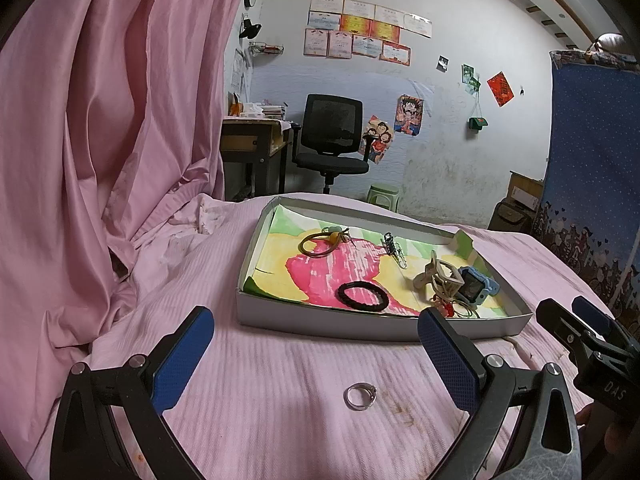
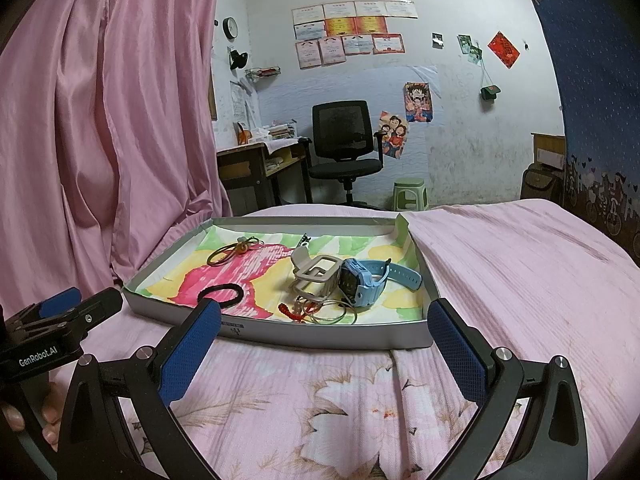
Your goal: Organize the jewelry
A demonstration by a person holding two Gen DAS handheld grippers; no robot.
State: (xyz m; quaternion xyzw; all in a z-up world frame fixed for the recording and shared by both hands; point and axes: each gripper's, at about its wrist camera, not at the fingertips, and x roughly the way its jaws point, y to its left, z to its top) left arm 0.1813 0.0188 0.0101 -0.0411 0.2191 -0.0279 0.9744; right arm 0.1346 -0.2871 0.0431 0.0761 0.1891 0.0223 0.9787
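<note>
Where the pink bedsheet (image 1: 260, 400) lies nearest, a plain silver ring (image 1: 360, 396) with a small setting rests flat between the spread, empty fingers of the left gripper (image 1: 316, 344). The right gripper (image 2: 326, 340) also gapes empty. Beyond, a shallow grey tray (image 2: 320, 334) holds a black band (image 1: 364, 296), blue watch (image 2: 362, 282), and brown loop (image 1: 318, 244).

Pink bed (image 1: 280, 420), silver ring (image 1: 360, 396), shallow tray (image 1: 320, 324) on it
</note>
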